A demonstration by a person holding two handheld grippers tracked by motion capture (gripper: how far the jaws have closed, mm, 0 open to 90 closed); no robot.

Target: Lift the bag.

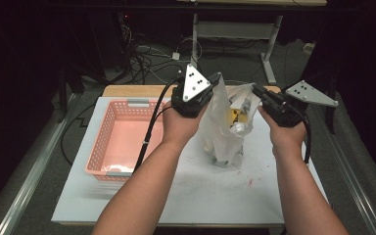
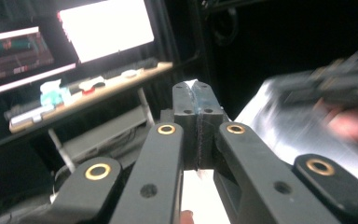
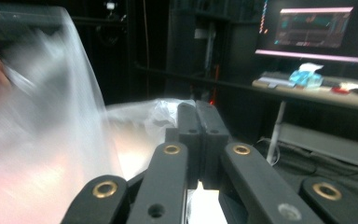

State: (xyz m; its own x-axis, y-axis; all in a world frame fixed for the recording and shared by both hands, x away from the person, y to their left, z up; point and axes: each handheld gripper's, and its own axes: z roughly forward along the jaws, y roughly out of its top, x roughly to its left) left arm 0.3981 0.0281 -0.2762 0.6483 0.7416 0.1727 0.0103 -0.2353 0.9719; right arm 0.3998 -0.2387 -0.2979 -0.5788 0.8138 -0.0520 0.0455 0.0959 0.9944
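Observation:
A clear plastic bag (image 1: 225,127) hangs above the white tabletop (image 1: 200,196), with yellow and pale items inside it. My left gripper (image 1: 217,80) is shut on the bag's top left edge. My right gripper (image 1: 255,90) is shut on the top right edge, so the mouth is stretched between them. In the left gripper view the jaws (image 2: 196,89) are pressed together with white film (image 2: 196,189) below them, and the other gripper (image 2: 335,88) is a blur at the right. In the right gripper view the jaws (image 3: 198,111) are closed, with the bag (image 3: 51,121) billowing to the left.
An empty pink basket (image 1: 122,137) stands on the left half of the tabletop. Small specks lie on the tabletop under the bag. Behind the table are cables on the floor (image 1: 147,58) and a desk frame (image 1: 269,44). Monitors (image 3: 314,32) and a cluttered desk show in the gripper views.

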